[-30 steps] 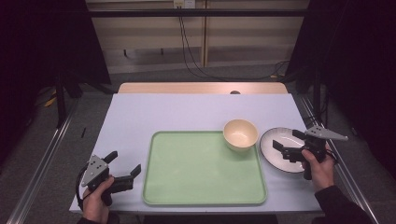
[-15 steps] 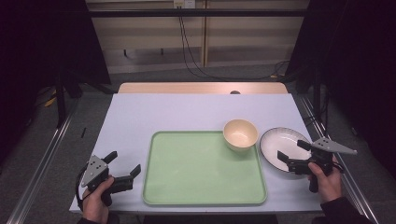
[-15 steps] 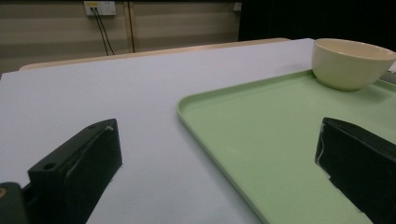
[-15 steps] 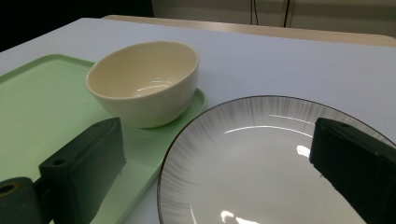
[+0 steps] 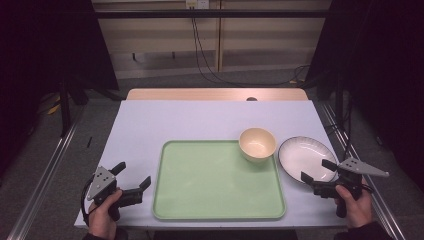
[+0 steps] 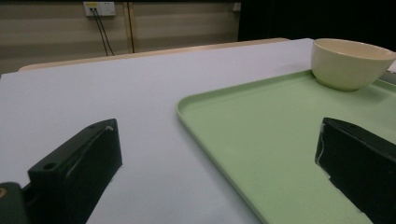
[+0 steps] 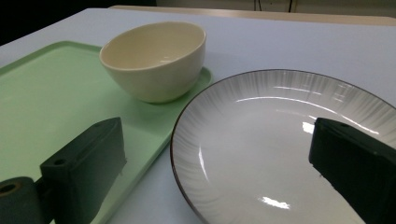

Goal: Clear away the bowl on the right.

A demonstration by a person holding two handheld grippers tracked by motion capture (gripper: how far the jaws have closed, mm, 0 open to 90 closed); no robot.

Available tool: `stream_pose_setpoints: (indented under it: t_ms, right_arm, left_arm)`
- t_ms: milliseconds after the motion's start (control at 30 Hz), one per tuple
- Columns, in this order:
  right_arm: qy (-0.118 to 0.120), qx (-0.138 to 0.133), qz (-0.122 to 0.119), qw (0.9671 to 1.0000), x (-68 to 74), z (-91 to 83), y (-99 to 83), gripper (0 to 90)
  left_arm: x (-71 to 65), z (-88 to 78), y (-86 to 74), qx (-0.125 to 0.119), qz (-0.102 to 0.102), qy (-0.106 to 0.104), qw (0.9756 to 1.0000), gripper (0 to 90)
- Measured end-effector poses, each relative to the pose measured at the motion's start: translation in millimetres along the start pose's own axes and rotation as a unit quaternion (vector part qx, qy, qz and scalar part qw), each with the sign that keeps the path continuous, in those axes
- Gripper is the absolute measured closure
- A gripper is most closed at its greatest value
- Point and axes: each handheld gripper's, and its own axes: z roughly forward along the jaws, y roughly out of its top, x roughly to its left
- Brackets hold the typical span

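A cream ceramic bowl (image 5: 257,143) is sitting upright on the far right corner of a pale green rectangular plastic tray (image 5: 215,180), its base overhanging the tray rim just beside a white ribbed plate with a dark rim (image 5: 305,158). The right gripper (image 5: 314,170) is hovering at the plate's near edge with jaws apart, hiding part of that rim. The left gripper (image 5: 134,174), jaws also apart and holding nothing, is resting on the bare white table (image 5: 200,117) left of the tray, with open tabletop lying beyond.

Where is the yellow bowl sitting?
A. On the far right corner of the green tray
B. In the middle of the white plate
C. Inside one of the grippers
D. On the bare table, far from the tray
A. The bowl stands on the far right corner of the green tray, beside the white plate, not on it.
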Motion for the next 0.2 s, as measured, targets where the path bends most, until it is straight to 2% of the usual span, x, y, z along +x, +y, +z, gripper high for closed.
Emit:
stream_pose_setpoints:
  t_ms: [200]
  right_arm:
    - [-0.001,0.01,-0.009,0.9999,2.9,-0.3,-2.3,4.5]
  left_arm:
    - [0.3,0.5,0.1,0.001,0.0,0.001,1.0,0.5]
